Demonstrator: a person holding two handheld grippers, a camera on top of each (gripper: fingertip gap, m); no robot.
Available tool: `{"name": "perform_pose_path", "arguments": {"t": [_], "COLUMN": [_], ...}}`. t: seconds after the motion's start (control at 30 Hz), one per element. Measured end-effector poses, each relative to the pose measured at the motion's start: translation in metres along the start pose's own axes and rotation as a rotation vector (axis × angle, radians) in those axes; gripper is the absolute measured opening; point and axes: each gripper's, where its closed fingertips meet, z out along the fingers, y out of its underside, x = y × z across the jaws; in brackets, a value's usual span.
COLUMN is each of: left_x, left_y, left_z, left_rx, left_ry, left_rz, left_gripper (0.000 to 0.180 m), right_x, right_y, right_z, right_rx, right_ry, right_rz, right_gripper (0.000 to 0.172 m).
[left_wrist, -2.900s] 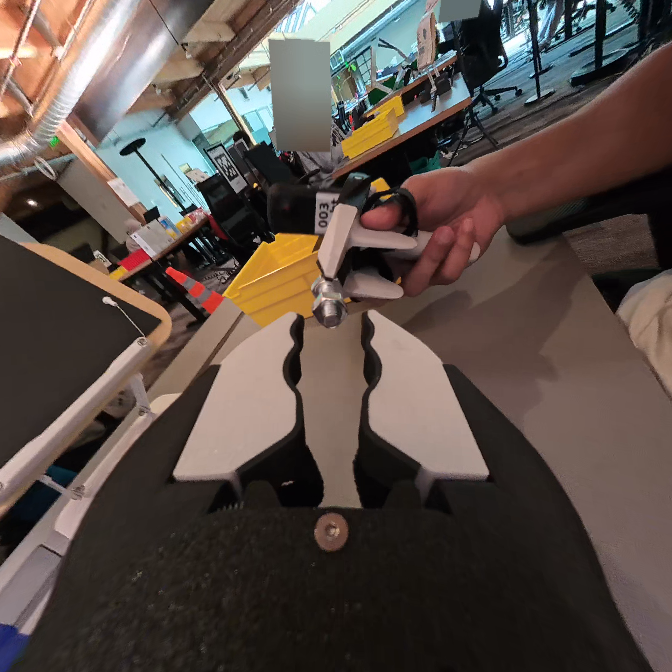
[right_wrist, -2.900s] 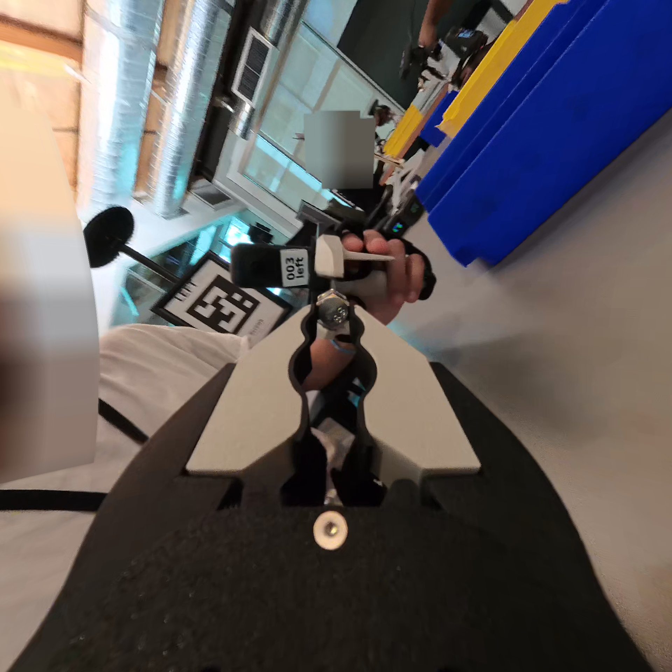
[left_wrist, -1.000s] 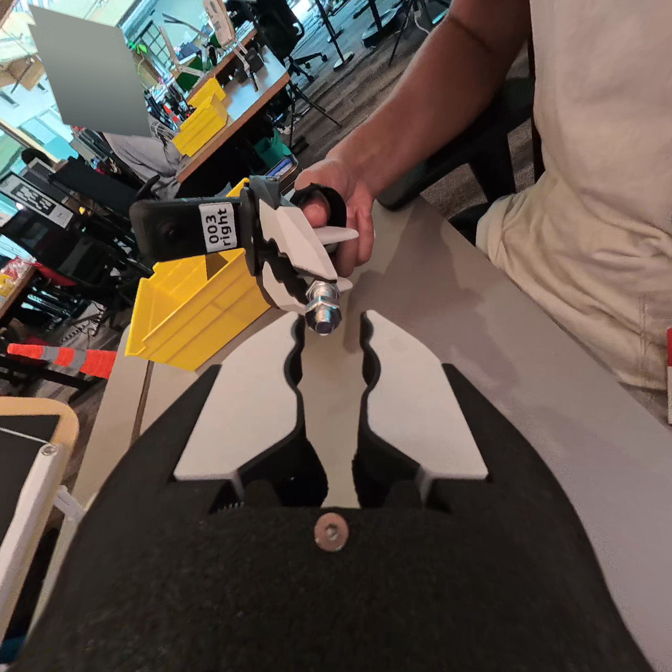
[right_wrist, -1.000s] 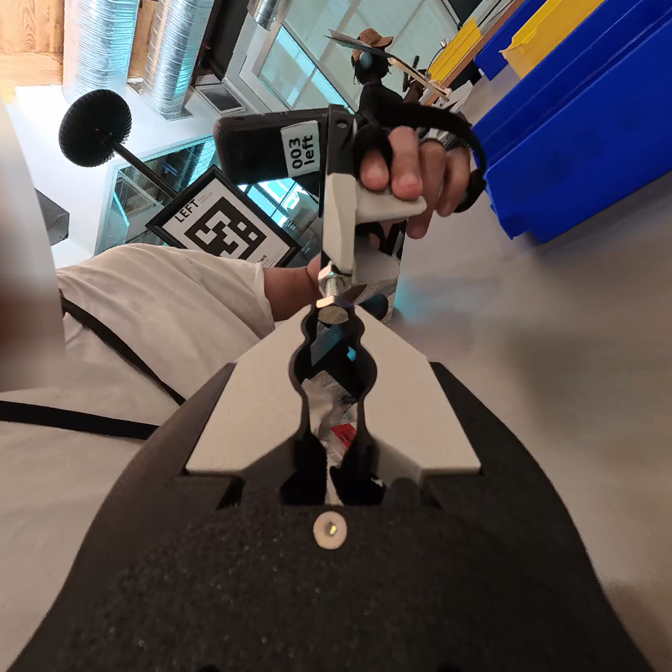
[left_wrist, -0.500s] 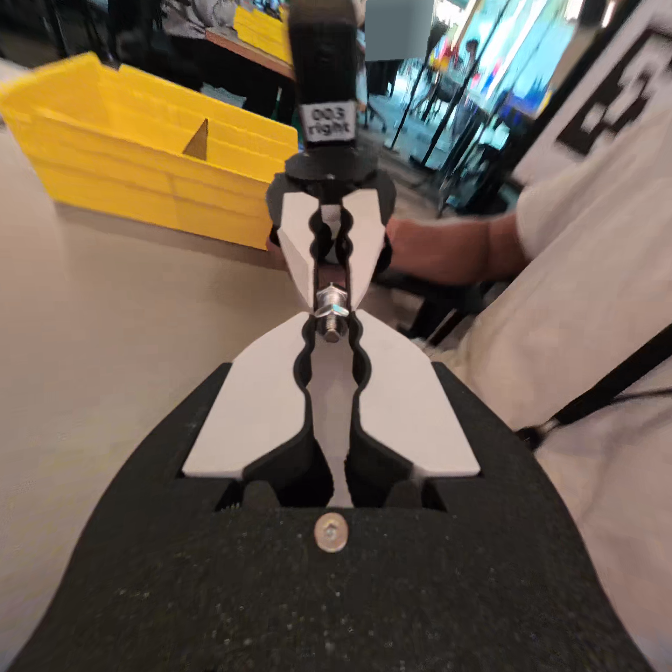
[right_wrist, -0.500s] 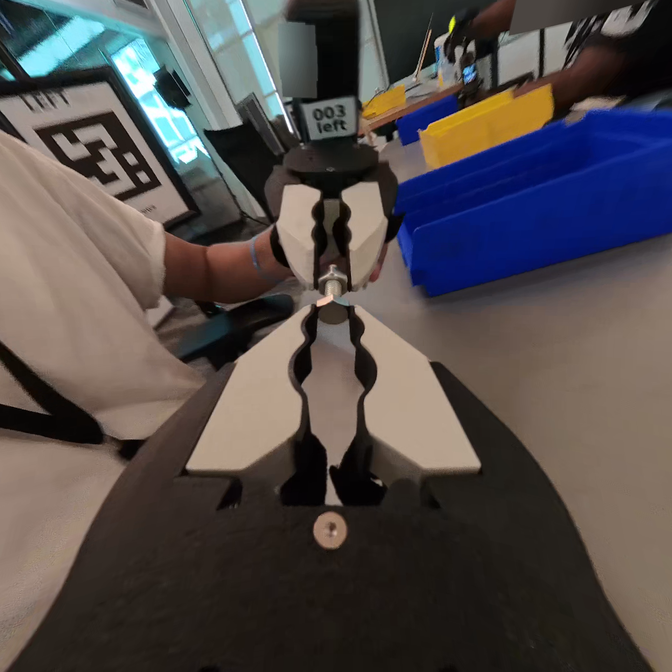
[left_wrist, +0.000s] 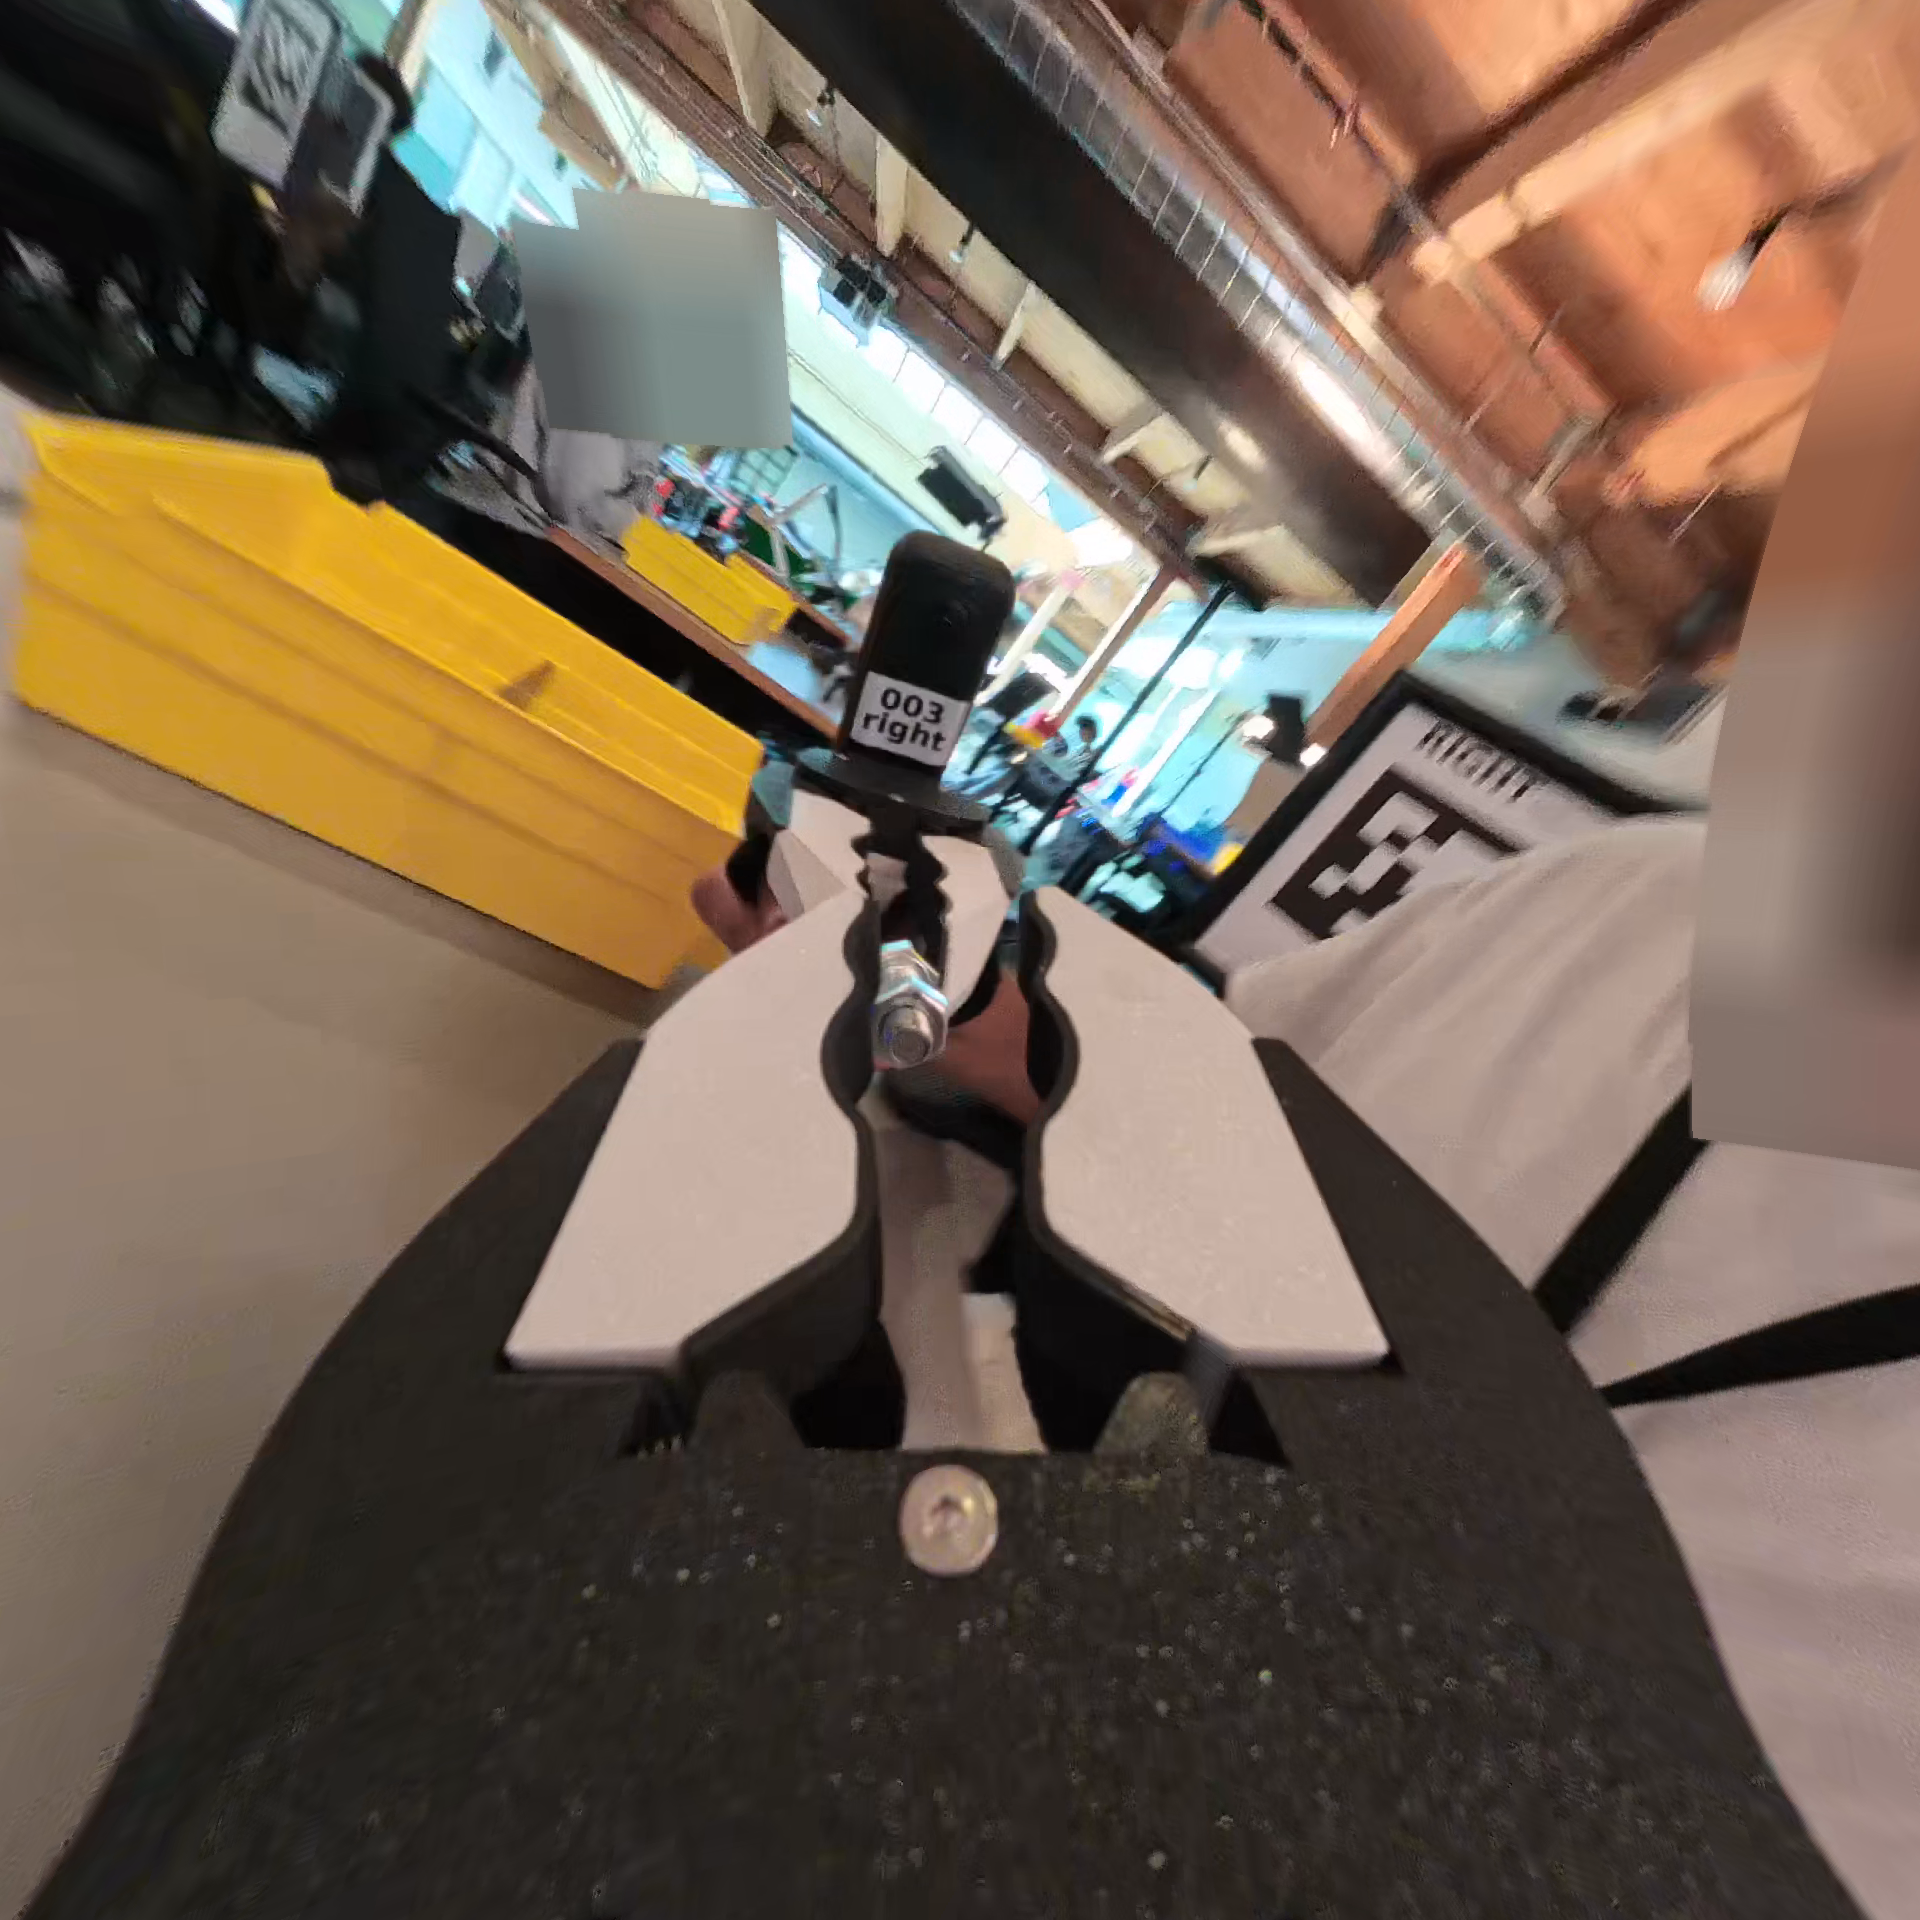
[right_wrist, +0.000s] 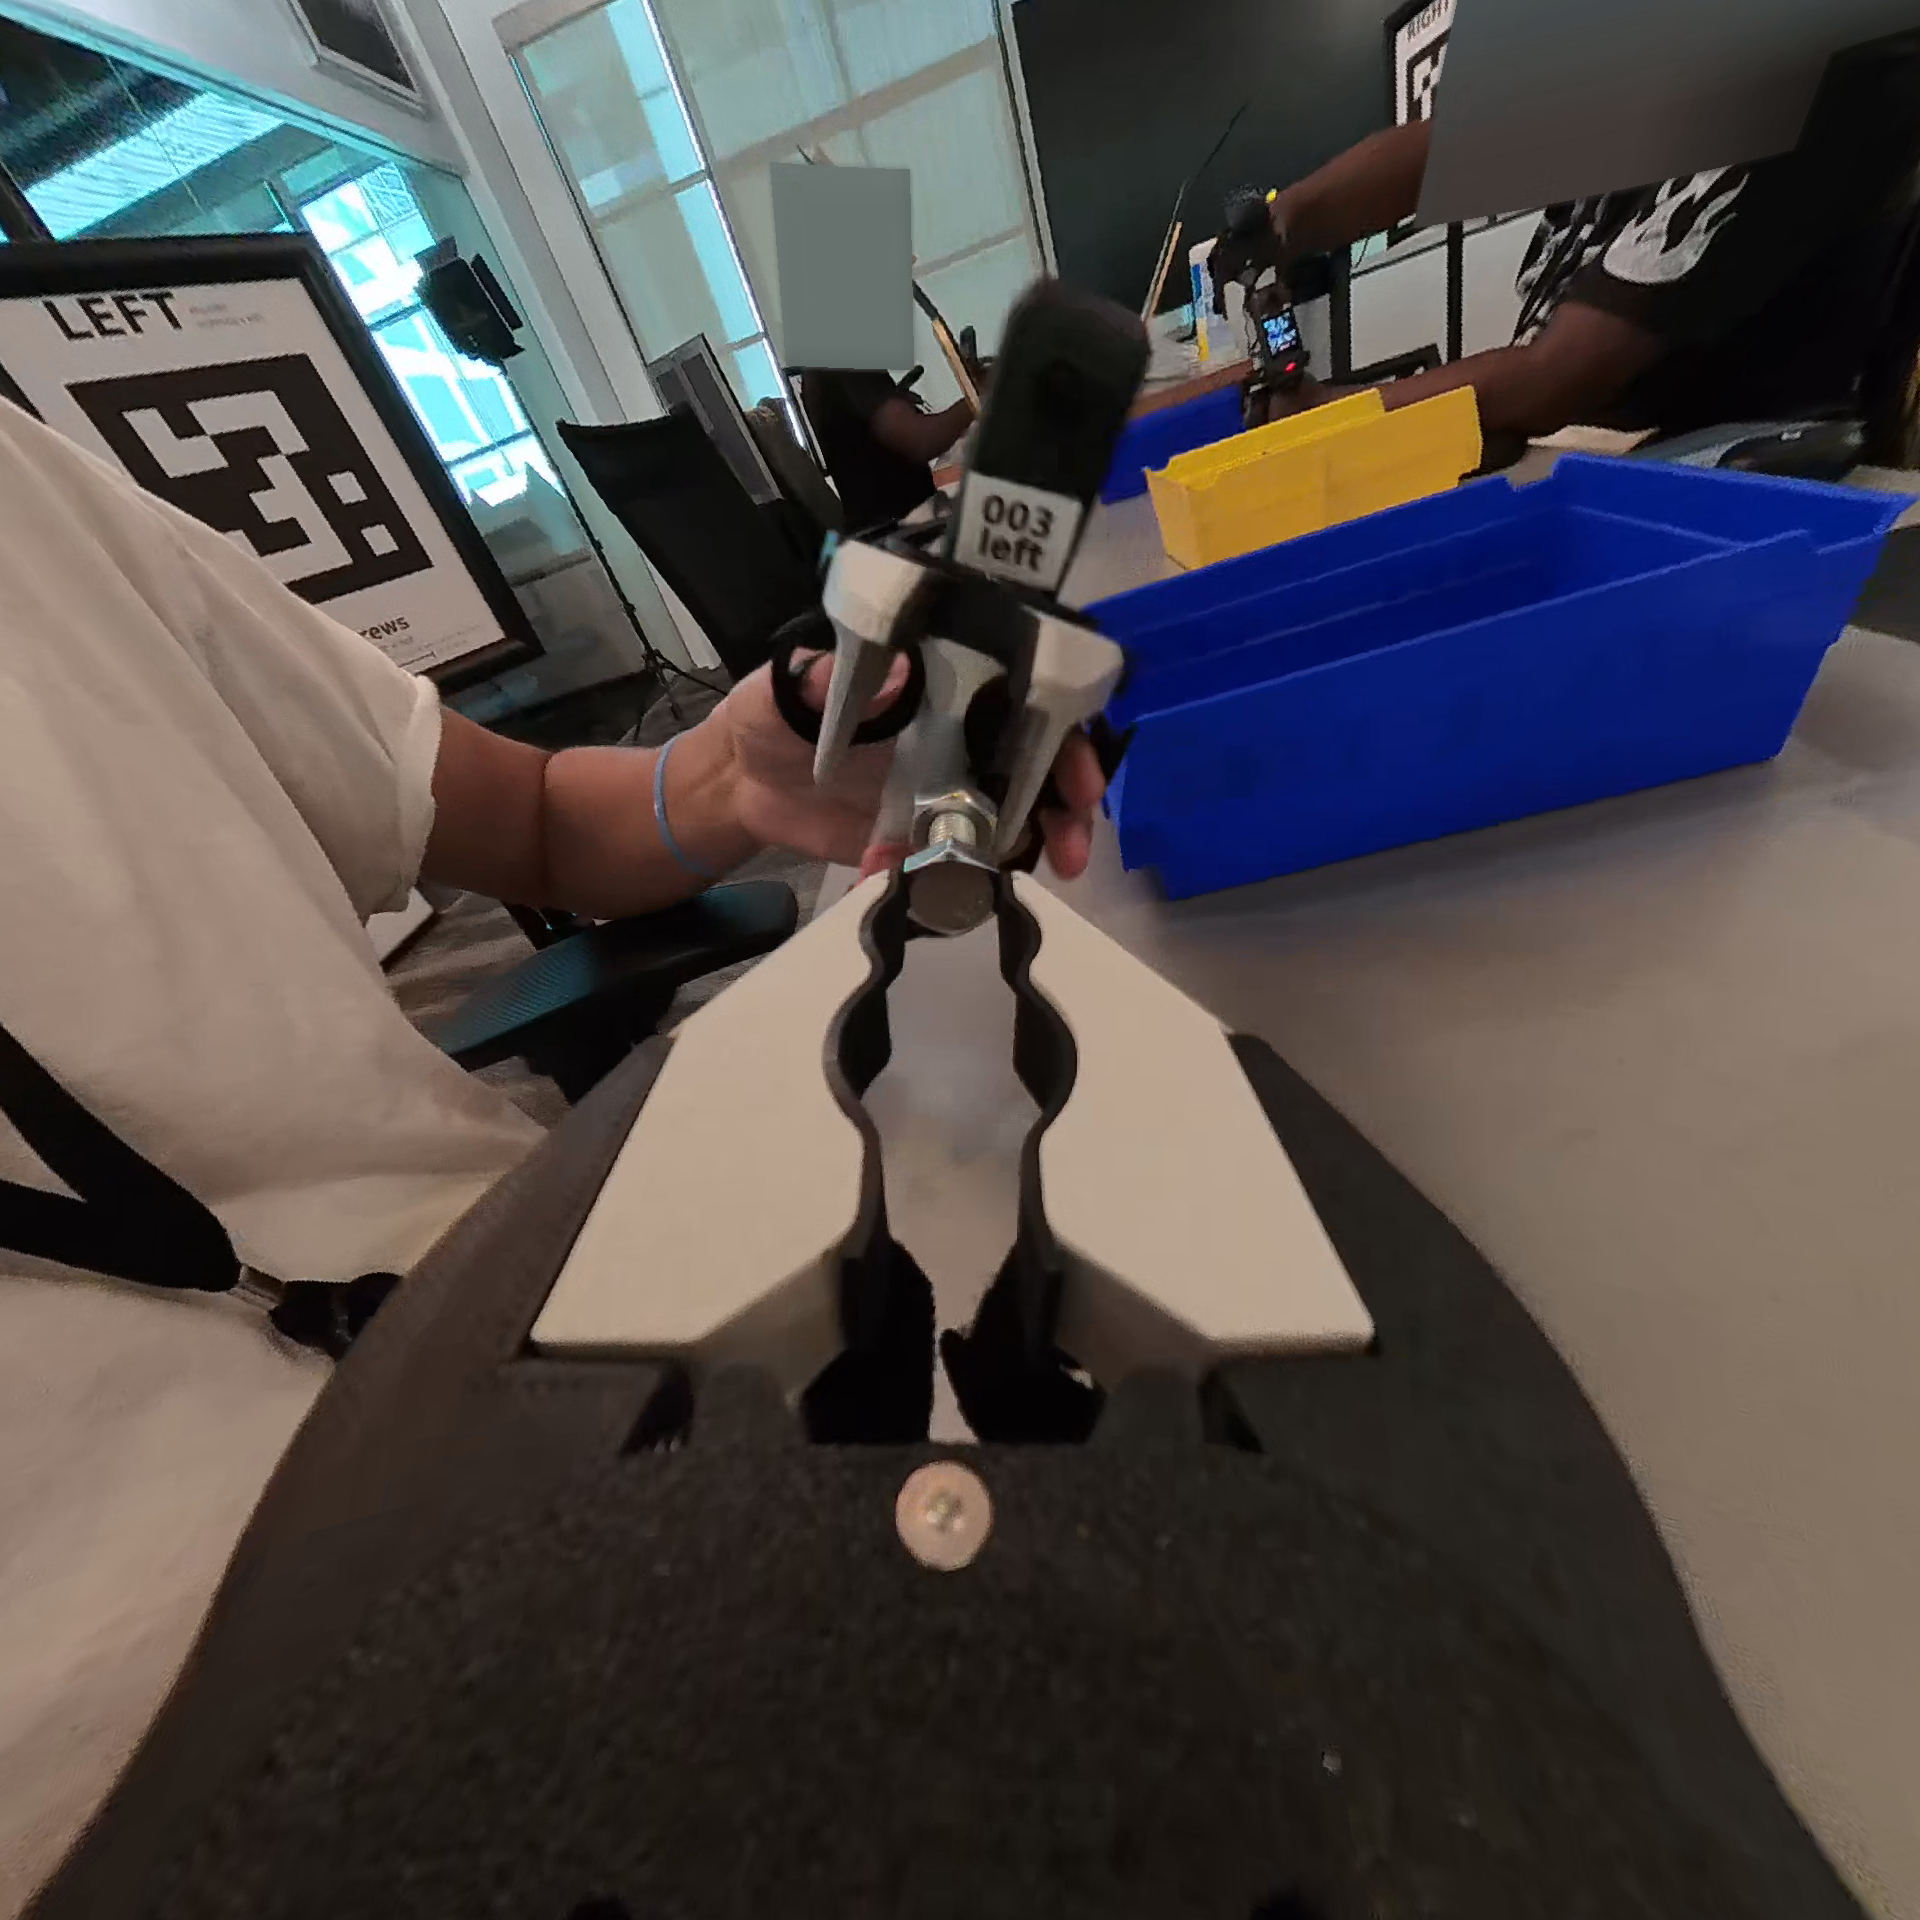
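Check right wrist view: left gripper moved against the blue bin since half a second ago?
Yes. The left gripper was upright; its top now leans toward the blue bin, fingertips still near its corner.

A smooth grey bench (right_wrist: 1558, 1039) is carrying a blue plastic bin (right_wrist: 1455, 665) and a stacked yellow plastic bin (left_wrist: 312, 665) toward its far edges.

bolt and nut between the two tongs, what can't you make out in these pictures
- Right wrist view: the nut's sides, covered by the left tongs' fingers.
- Left wrist view: the bolt's head, hidden behind the nut and the right tongs.
- Left wrist view: the yellow bin's inside, hidden by its wall and blurred.
- Right wrist view: the blue bin's floor, hidden by its front wall.
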Motion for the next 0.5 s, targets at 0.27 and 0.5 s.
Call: {"name": "perform_pose_path", "arguments": {"t": [0.27, 0.5], "left_x": [-0.009, 0.006], "left_y": [0.026, 0.040], "left_z": [-0.009, 0.000], "left_rx": [-0.339, -0.413], "left_ry": [-0.164, -0.108], "left_rz": [0.898, 1.326], "left_gripper": [0.058, 0.052], "right_x": [-0.001, -0.004], "right_y": [0.002, 0.001], "right_z": [0.002, 0.003], "right_rx": [0.017, 0.035], "right_ry": [-0.062, -0.110], "right_rz": [0.128, 0.191], "right_gripper": [0.017, 0.017]}}
